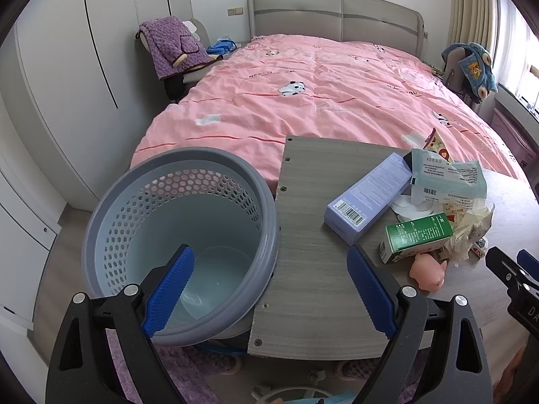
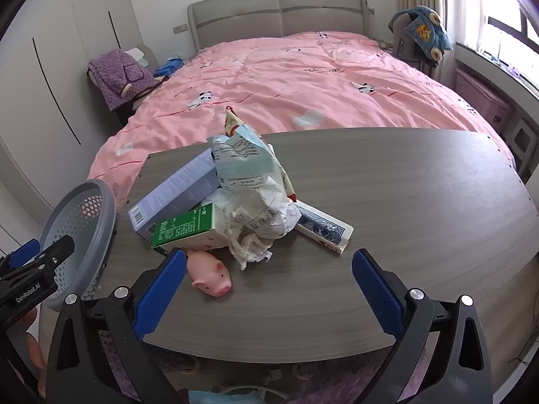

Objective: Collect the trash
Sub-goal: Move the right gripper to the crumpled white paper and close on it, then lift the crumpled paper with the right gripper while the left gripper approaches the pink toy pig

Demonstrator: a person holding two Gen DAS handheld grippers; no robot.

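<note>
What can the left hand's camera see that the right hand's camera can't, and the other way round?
Only the left wrist view looks down into the empty grey wastebasket. Only the right wrist view shows the blue patterned card box behind the crumpled paper. Both show the wooden table, lilac box, green carton, pink toy pig and pink bed, with each pair of tongs open.

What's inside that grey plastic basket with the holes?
The grey perforated plastic basket looks empty: its pale blue walls and smooth floor show. The left hand-held gripper hides a strip of the floor, so something small there can't be ruled out.
</note>
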